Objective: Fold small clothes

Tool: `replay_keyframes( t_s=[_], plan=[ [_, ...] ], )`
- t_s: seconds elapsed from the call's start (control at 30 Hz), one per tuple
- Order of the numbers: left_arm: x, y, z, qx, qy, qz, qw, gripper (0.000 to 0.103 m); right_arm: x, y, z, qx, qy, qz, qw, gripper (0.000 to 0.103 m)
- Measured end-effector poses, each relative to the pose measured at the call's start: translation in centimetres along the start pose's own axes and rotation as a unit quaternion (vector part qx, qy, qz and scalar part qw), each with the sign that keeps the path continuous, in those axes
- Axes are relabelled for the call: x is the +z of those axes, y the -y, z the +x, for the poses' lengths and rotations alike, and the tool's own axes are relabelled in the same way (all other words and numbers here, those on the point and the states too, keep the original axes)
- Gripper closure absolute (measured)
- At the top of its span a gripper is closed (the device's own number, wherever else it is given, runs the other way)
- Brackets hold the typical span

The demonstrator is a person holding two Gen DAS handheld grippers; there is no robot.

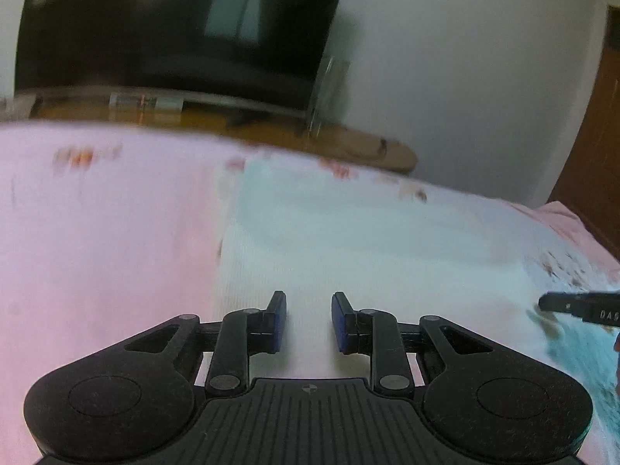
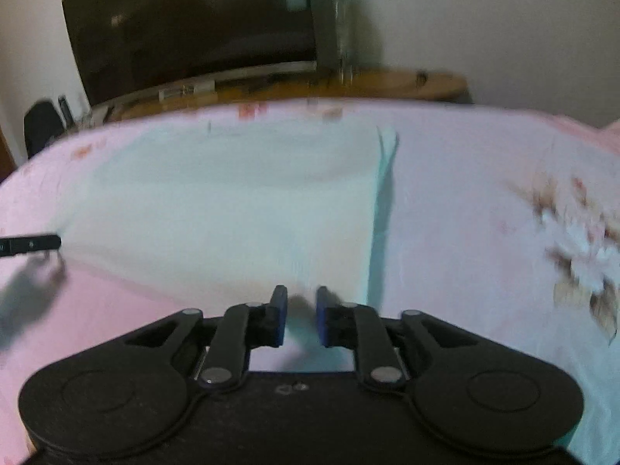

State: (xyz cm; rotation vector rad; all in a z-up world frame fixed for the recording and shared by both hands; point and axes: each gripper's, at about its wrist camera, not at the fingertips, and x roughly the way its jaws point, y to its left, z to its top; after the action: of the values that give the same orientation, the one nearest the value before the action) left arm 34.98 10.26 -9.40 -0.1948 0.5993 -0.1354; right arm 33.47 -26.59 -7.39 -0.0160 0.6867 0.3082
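Both claws over a pale green garment on the bed

The garment point(image 1: 348, 240) lies flat on the pink bedsheet point(image 1: 97, 232), apparently folded once; further folds remain. The left claw point(image 1: 309, 321) and right claw point(image 2: 301, 316) hover at its near edge, slightly spread, pinching nothing.

open bedsheet point(image 2: 465, 201) right, television point(image 2: 186, 27) beyond

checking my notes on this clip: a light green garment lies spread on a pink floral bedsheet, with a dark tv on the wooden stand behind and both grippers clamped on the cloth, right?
Not quite. The light green garment does lie on the pink floral bedsheet, with the TV on the wooden stand behind. But neither gripper is clamped: the left gripper and right gripper show bare gaps between their pads in each wrist view.
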Motion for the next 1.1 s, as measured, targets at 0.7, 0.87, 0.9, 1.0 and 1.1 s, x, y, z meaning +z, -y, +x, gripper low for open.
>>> replay_keyframes(
  t_s=[0.7,0.87,0.9,1.0,1.1],
  plan=[
    [3.1,-3.2,9.6,0.079,-0.059,0.015,0.995,0.027,4.5,2.5,8.7,-0.059,-0.02,-0.017,0.998,0.084],
    [3.2,-2.9,6.3,0.102,-0.056,0.016,0.9931,0.026,4.7,1.9,7.3,-0.062,-0.009,-0.027,0.998,0.082],
    [2.8,-3.0,4.8,0.098,-0.041,0.007,0.9943,0.026,4.7,1.6,6.6,-0.048,0.0,-0.023,0.999,0.082],
    [0.8,-3.4,1.7,0.09,-0.032,-0.019,0.9953,0.026,3.4,-0.1,3.8,-0.009,0.001,-0.036,0.999,0.081],
    [-1.8,-4.1,1.3,0.109,-0.065,-0.015,0.9918,0.026,1.2,-2.6,2.3,0.017,-0.014,-0.061,0.998,0.082]
  ],
)
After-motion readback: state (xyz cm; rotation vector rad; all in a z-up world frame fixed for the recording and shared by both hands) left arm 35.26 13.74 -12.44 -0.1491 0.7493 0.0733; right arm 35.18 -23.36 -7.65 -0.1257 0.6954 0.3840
